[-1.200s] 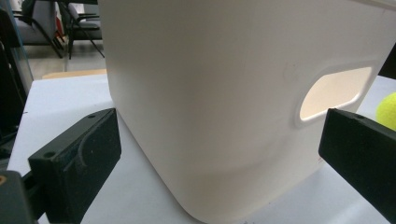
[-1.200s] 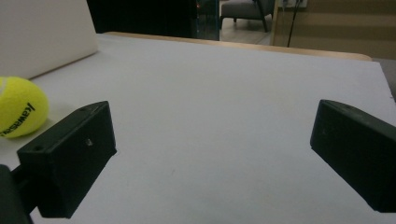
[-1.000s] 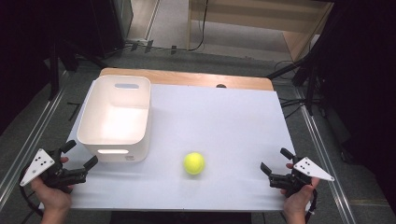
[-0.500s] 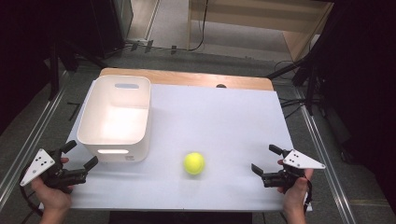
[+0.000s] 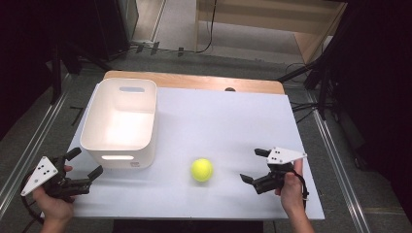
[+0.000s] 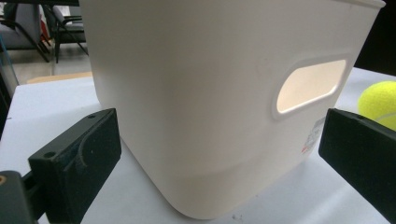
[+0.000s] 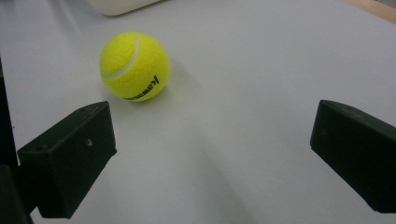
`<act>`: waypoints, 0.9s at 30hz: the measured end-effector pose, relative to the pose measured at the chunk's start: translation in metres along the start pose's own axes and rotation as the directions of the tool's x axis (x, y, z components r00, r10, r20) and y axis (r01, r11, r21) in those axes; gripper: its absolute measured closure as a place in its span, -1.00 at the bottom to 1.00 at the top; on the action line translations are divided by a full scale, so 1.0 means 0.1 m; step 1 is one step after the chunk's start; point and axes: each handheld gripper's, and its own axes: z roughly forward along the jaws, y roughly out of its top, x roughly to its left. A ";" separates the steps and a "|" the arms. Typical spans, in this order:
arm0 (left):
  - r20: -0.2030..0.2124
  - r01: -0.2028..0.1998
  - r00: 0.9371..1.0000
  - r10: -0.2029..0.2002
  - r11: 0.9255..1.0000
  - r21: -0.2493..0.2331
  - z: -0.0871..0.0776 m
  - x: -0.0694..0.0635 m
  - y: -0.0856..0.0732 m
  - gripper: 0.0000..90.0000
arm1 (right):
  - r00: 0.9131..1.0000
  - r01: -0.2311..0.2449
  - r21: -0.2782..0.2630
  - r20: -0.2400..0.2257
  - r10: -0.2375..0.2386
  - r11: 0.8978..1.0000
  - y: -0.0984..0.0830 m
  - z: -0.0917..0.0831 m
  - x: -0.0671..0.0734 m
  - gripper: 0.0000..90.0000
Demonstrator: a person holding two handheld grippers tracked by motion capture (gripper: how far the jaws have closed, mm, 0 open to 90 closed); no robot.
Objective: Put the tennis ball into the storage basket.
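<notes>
One tennis ball (image 5: 201, 170) on the desk (image 5: 228, 121), bright yellow-green and fuzzy, sitting just below the centre of the high view. In the right gripper view it lies in the upper left of the frame, a white curved seam running across its top and black lettering printed low on its side. It rests on the white surface, touching nothing else.

The right gripper (image 5: 254, 166) sits at the lower right of the high view, held in the person's right hand (image 5: 290, 187), jaws spread wide and holding nothing. It points toward the ball, near it but apart from it.

The left gripper (image 5: 85, 162) is at the lower left of the high view, gripped by the left hand (image 5: 53, 204), jaws also wide apart and empty, just beside the near corner of the storage bin (image 5: 121, 119).

One bin, white plastic, open-topped, rounded at the corners, standing upright in the left half of the high view. Two handle cut-outs show there, one in the far wall and one in the near wall. In the left gripper view the near cut-out shows at the right of the frame, with the ball peeking in at the right edge.

Count: one ball, one bin, two grippers.
</notes>
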 end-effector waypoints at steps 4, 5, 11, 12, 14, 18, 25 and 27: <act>-0.005 0.012 1.000 -0.012 1.000 -0.008 -0.02 0.01 0.00 -1.00 | 0.999 0.018 0.028 -0.032 -0.017 0.999 0.11 0.07 0.01 -1.00; -0.005 0.017 1.000 -0.017 1.000 -0.016 -0.02 0.00 0.00 -1.00 | 0.999 0.022 0.030 -0.035 -0.021 0.999 0.13 0.09 0.01 -1.00; -0.004 -0.006 1.000 0.006 1.000 0.006 -0.02 -0.06 0.01 -1.00 | 0.996 0.059 0.092 -0.067 -0.053 0.994 0.30 0.21 0.04 -1.00; -0.001 -0.009 1.000 0.009 1.000 0.006 -0.02 -0.06 0.01 -1.00 | 0.996 0.071 0.102 -0.069 -0.064 0.992 0.33 0.23 0.05 -1.00; -0.001 -0.008 1.000 0.008 1.000 0.006 -0.02 -0.06 0.01 -1.00 | 0.994 0.080 0.117 -0.082 -0.071 0.990 0.38 0.27 0.06 -1.00; -0.001 -0.007 1.000 0.007 1.000 0.006 -0.02 -0.06 0.01 -1.00 | 0.991 0.104 0.137 -0.103 -0.090 0.985 0.46 0.33 0.09 -1.00; 0.010 -0.021 1.000 0.020 1.000 0.008 -0.02 -0.07 0.00 -1.00 | 0.984 0.144 0.189 -0.134 -0.120 0.971 0.59 0.46 0.13 -1.00; 0.009 -0.018 1.000 0.018 1.000 0.007 -0.02 -0.07 0.00 -1.00 | 0.981 0.157 0.205 -0.144 -0.129 0.966 0.63 0.48 0.14 -1.00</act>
